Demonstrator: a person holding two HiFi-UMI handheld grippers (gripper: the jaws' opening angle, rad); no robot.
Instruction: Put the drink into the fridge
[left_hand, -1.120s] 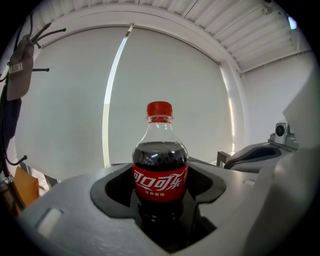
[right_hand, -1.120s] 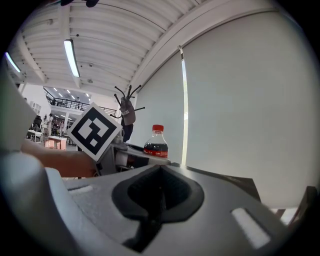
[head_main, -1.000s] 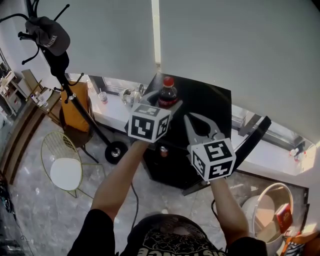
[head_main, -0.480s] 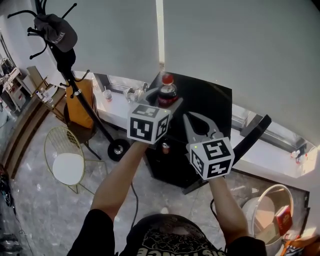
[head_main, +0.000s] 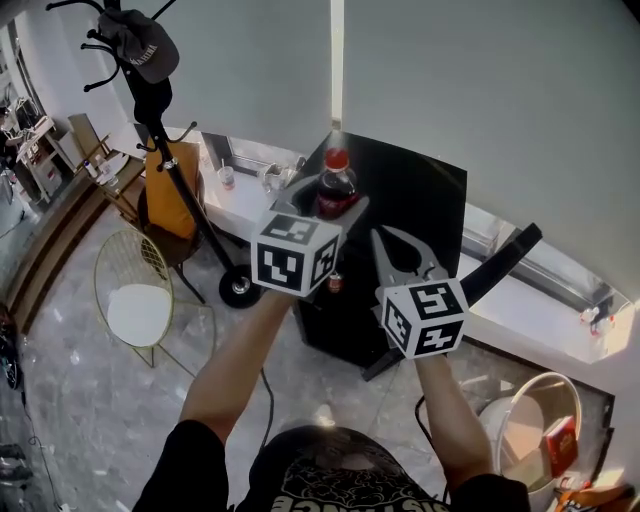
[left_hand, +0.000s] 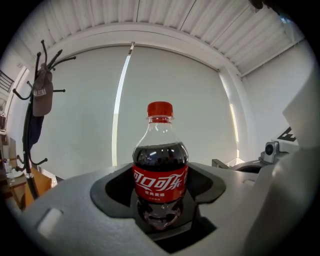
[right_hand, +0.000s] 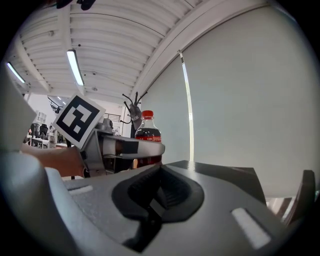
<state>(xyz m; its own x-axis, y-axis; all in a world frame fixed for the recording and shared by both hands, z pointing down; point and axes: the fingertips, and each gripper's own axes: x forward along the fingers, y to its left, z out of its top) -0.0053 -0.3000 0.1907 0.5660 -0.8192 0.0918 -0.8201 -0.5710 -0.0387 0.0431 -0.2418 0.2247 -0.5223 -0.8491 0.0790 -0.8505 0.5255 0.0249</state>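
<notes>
Two claws are held out level in front of the person. The left claw (head_main: 334, 207) is clenched on a cola bottle (head_main: 335, 185): in the left gripper view its jaws are pressed against both sides of the bottle's (left_hand: 160, 170) lower half, below the red label, and the bottle is kept upright with its red cap on top. The cola is seen filling it up to the shoulder.

The right claw (head_main: 386, 236) is carried just beside the left one, on its right, with its jaws brought together and nothing held between them (right_hand: 159, 196). From the right gripper view the bottle (right_hand: 147, 131) and the left claw's (right_hand: 150, 147) marker cube (right_hand: 77, 120) are seen to the left.

In the head view the bottle is seen over the left corner of a black fridge (head_main: 420, 190), whose door (head_main: 500, 262) is swung open to the right. The fridge is backed by a pale roller blind (head_main: 500, 100). A coat stand (head_main: 160, 140) with a cap (head_main: 145, 58) and a wire chair (head_main: 135, 310) are set on the floor to the left.
</notes>
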